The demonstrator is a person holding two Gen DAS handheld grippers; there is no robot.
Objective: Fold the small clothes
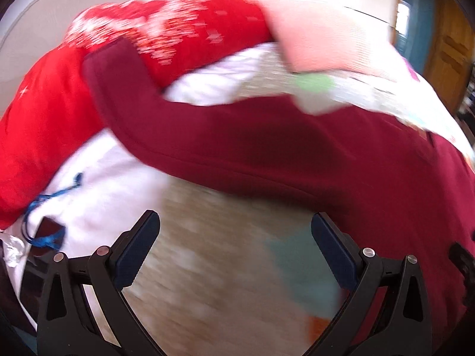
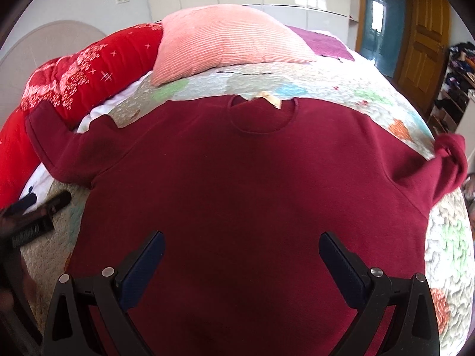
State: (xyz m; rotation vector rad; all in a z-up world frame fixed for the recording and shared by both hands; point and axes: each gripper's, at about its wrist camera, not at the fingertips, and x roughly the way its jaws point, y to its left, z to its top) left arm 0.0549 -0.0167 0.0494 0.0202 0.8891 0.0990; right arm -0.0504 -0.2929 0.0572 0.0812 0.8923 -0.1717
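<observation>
Lying flat on the quilt (image 2: 326,89), the maroon sweater (image 2: 237,184) has its collar toward the pink pillow (image 2: 225,38) and both sleeves spread out. The right gripper (image 2: 241,262) hovers over its lower body, jaws wide apart and empty. The left gripper (image 1: 236,244), also spread and empty, is over quilt beside the left sleeve (image 1: 237,148).

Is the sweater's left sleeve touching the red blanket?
Touching: in the right wrist view the maroon sweater has its sleeve cuff lying up against the red blanket.

Left wrist view blurred; the maroon sweater (image 2: 237,184) hem is cut off below
</observation>
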